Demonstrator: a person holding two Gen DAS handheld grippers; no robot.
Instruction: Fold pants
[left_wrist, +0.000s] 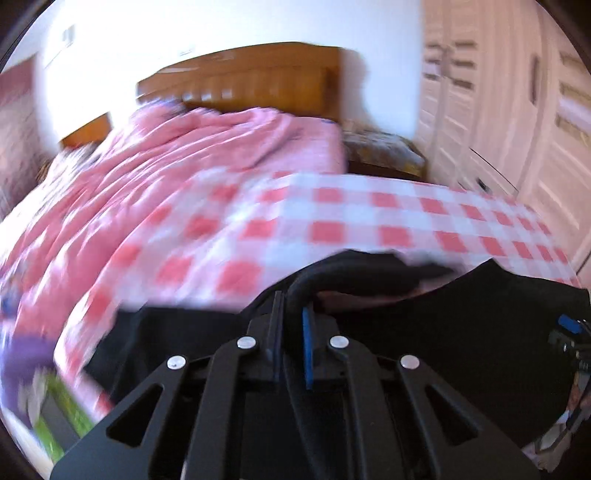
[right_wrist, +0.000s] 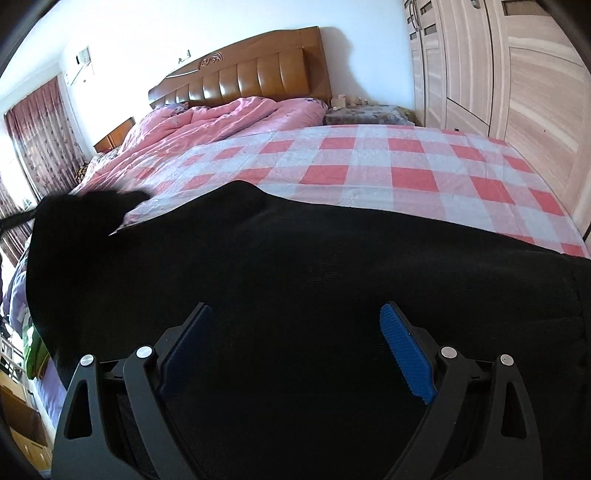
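Barely begun: black pants (right_wrist: 295, 277) spread across checked bedsheet (right_wrist: 369, 162), no fold visible. Left gripper (left_wrist: 291, 317) clamped on fabric edge (blurred view); right gripper (right_wrist: 295, 347) wide, over cloth, gripping nothing.

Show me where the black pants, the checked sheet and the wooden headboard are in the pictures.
black pants (right_wrist: 295, 266), right wrist view, on the flat middle of the fabric.
checked sheet (right_wrist: 369, 162), right wrist view, on a bare part beyond the pants.
wooden headboard (right_wrist: 258, 77), right wrist view, on its padded panels.

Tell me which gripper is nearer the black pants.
Left. The left gripper has its jaws shut on an edge of the black pants; the right gripper hovers open above them.
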